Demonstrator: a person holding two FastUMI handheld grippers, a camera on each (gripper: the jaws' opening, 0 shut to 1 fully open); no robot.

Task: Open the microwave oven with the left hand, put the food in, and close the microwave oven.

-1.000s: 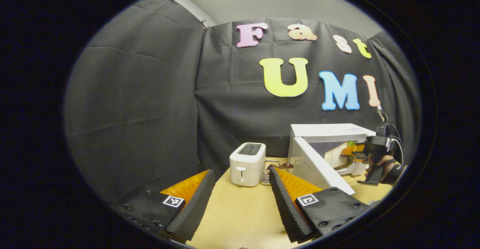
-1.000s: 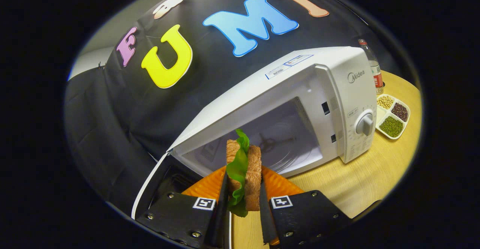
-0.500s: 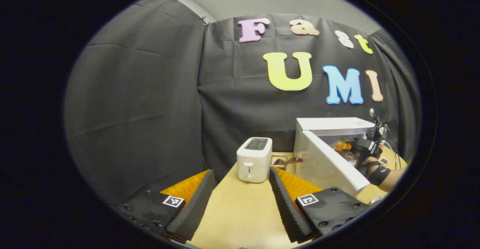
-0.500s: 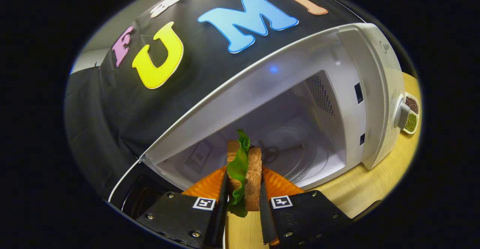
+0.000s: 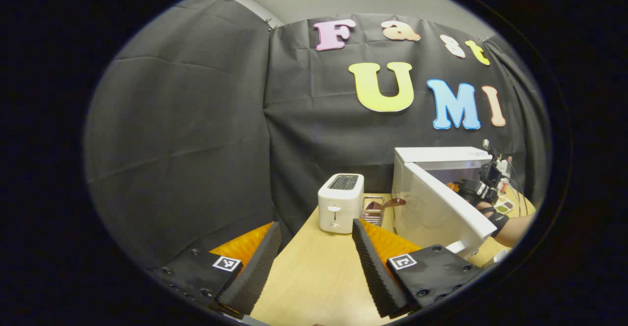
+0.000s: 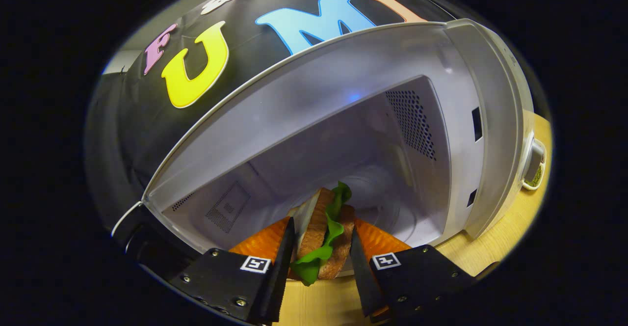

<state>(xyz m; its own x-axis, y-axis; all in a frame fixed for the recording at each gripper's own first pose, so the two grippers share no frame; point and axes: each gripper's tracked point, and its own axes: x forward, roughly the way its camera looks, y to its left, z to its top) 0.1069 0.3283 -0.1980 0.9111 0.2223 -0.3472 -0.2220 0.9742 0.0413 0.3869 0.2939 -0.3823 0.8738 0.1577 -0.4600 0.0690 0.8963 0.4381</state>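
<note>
Your left gripper [image 5: 314, 262], at the bottom of the left gripper view, has two black mounting blocks with small dark screws and a square black-and-white marker tag on each. Its fingers [image 5: 370, 267] have ribbed, sawtooth inner faces. Your right gripper [image 6: 318, 267] has the same blocks, silvery screws and marker tags. At right in the left gripper view, your other hand [image 5: 490, 213] wears a black wrist strap, with thin cables above it.

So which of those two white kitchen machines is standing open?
The microwave oven, right of the toaster: its door is swung wide; the toaster is a small slotted box.
</note>
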